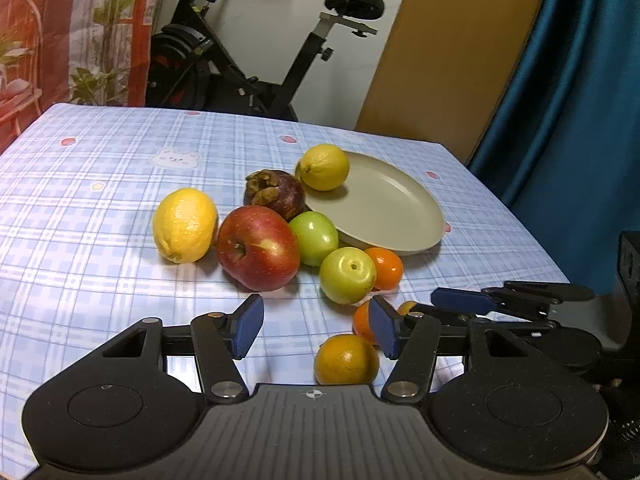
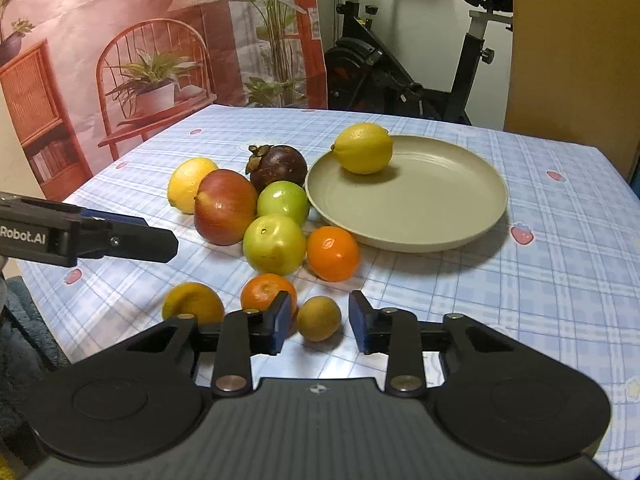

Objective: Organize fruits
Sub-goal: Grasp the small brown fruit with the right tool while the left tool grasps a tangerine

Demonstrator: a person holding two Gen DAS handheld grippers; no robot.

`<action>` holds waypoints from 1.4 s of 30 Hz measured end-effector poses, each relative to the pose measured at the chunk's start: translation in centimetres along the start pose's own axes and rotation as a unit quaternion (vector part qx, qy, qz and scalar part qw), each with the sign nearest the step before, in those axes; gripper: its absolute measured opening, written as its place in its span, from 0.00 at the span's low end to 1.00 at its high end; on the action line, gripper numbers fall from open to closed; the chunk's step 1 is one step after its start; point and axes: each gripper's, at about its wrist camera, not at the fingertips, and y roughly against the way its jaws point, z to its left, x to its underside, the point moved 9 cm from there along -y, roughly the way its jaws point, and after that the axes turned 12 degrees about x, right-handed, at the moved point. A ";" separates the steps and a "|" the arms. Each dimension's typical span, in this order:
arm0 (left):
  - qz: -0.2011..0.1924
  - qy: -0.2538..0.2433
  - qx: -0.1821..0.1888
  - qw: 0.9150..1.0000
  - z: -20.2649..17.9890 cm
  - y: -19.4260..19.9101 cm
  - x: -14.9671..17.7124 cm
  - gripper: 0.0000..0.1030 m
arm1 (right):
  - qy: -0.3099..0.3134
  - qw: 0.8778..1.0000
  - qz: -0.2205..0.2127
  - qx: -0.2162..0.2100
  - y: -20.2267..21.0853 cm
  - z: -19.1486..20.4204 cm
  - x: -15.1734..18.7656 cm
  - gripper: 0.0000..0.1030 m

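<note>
My right gripper (image 2: 319,320) is shut on a small brown fruit (image 2: 319,318), which rests on the checked cloth with a blue pad close against each side. My left gripper (image 1: 316,328) is open with nothing between its pads. A yellowish orange (image 1: 346,360) lies on the cloth under its gap. A beige plate (image 2: 420,216) holds one lemon (image 2: 364,148). Left of the plate are clustered a second lemon (image 2: 188,184), a red apple (image 2: 224,208), a mangosteen (image 2: 278,168), two green fruits (image 2: 274,244) and two oranges (image 2: 332,254).
The table edge (image 1: 520,216) drops off right of the plate, beside a blue curtain (image 1: 580,100). An exercise bike (image 1: 240,60) stands behind the table. Bare cloth (image 2: 520,300) stretches right of my right gripper. The left gripper's finger (image 2: 132,236) reaches in from the left.
</note>
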 end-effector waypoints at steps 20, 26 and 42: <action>0.041 -0.063 0.023 0.997 -2.2 -3.0 1.1 0.52 | -0.044 0.999 0.012 -0.011 -0.5 -1.7 0.6 0.27; 0.082 -0.119 0.038 0.989 -4.3 -5.8 1.7 0.52 | -0.080 0.997 0.014 0.002 -0.4 -4.1 0.7 0.27; 0.114 -0.104 0.013 0.988 -3.4 -8.5 2.0 0.38 | -0.083 0.997 0.009 0.001 -0.1 -4.4 1.0 0.27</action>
